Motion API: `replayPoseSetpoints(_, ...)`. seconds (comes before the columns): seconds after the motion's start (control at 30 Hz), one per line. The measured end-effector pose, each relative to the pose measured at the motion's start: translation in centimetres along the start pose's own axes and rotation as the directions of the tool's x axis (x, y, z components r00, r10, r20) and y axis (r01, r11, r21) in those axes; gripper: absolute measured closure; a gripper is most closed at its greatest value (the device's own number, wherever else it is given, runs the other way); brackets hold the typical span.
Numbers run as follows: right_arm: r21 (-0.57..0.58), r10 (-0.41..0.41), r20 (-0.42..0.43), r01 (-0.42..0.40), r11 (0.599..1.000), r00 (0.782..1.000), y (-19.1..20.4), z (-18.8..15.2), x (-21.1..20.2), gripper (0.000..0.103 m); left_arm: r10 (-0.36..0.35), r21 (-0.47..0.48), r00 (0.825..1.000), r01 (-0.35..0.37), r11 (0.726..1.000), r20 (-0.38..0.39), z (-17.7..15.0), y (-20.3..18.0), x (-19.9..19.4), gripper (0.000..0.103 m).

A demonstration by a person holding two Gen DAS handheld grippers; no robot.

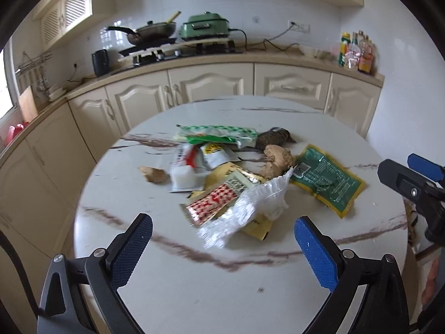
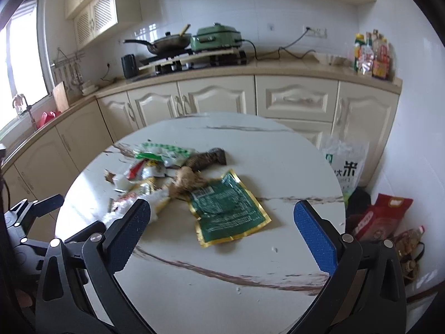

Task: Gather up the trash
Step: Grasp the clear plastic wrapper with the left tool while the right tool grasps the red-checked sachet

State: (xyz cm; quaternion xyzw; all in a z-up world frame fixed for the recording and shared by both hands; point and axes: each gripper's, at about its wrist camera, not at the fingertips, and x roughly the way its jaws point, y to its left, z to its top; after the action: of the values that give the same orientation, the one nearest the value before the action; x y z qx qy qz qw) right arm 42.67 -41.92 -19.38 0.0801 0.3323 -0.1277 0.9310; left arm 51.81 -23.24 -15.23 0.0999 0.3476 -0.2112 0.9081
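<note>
Nothing looks collected yet: the whole heap of wrappers (image 1: 222,167), with the green packet (image 2: 226,208) at its edge, lies on the round table (image 1: 194,292). The left gripper (image 1: 222,247) and right gripper (image 2: 222,236) both hover spread wide and empty, short of the pile.

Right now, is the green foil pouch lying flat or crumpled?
Flat: the green foil pouch lies spread on the table, gold edges showing all round.

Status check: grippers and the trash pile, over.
Left gripper open, empty. Right gripper open, empty. Wrappers heaped on the round white marble table, green gold-edged pouch nearest right. Nothing blocking.
</note>
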Motion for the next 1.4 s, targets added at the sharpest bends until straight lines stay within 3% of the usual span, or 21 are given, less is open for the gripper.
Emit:
replayPoseSetpoints(0.1, 0.004, -0.001, -0.025, 0.001, 1.0, 1.0, -0.7, -0.2, 1.2, 0.0, -0.026, 0.0, 0.999, 0.026, 1.0, -0.042, 0.8, -0.2, 2.7, 0.016)
replayPoseSetpoints(0.17, 0.003, -0.002, -0.042, 0.002, 1.0, 0.999, -1.1, -0.2, 2.0, 0.0, -0.046, -0.009, 0.996, 0.046, 0.999, -0.08, 1.0, -0.2, 4.3, 0.042)
replayPoseSetpoints(0.23, 0.003, -0.004, -0.054, 0.004, 1.0, 0.999, -1.6, -0.1, 2.6, 0.0, -0.102, -0.043, 0.989, 0.098, 0.994, -0.107, 1.0, 0.2, 5.3, 0.059)
replayPoseSetpoints(0.27, 0.002, -0.005, -0.057, 0.005, 1.0, 0.998, -1.7, -0.1, 2.8, 0.0, -0.126, -0.059, 0.986, 0.12, 0.991, -0.11, 0.7, 0.5, 5.5, 0.077)
replayPoseSetpoints(0.3, 0.001, -0.003, -0.061, 0.003, 1.0, 0.998, -1.8, -0.1, 3.1, 0.0, -0.141, -0.074, 0.984, 0.134, 0.988, -0.105, 0.6, 0.8, 5.6, 0.082)
replayPoseSetpoints(0.47, 0.003, -0.004, -0.068, 0.004, 1.0, 0.998, -2.0, -0.1, 3.8, 0.0, -0.223, -0.143, 0.974, 0.214, 0.966, -0.045, 0.7, 2.4, 3.9, 0.085)
replayPoseSetpoints(0.67, -0.026, 0.028, -0.078, -0.03, 0.999, 0.997, 0.0, 0.2, 4.2, 0.0, -0.236, -0.201, 0.969, 0.246, 0.948, 0.07, 0.2, 5.1, -0.9, 0.085)
replayPoseSetpoints(0.7, -0.033, 0.034, -0.079, -0.036, 0.999, 0.996, 0.6, 0.2, 4.2, 0.0, -0.221, -0.207, 0.972, 0.234, 0.95, 0.085, 0.0, 5.5, -1.5, 0.085)
replayPoseSetpoints(0.8, -0.063, 0.071, -0.093, -0.077, 0.995, 0.993, 2.9, 0.3, 4.7, 0.0, -0.089, -0.215, 0.991, 0.109, 0.97, 0.101, -0.7, 7.7, -4.2, 0.085)
replayPoseSetpoints(1.0, -0.142, 0.16, -0.146, -0.181, 0.973, 0.976, 9.1, 0.0, 6.5, 0.0, 0.009, -0.265, 0.996, 0.016, 0.964, 0.093, -3.2, 11.4, -6.4, 0.085)
replayPoseSetpoints(1.23, -0.11, 0.179, -0.192, -0.202, 0.973, 0.965, 13.3, -0.7, 8.5, 0.002, 0.021, -0.295, 0.997, 0.003, 0.955, 0.08, -5.2, 13.5, -8.0, 0.085)
replayPoseSetpoints(1.4, -0.068, 0.155, -0.255, -0.177, 0.982, 0.954, 14.9, -1.2, 11.1, 0.02, 0.015, -0.301, 0.996, 0.01, 0.954, 0.083, -5.9, 14.3, -8.5, 0.085)
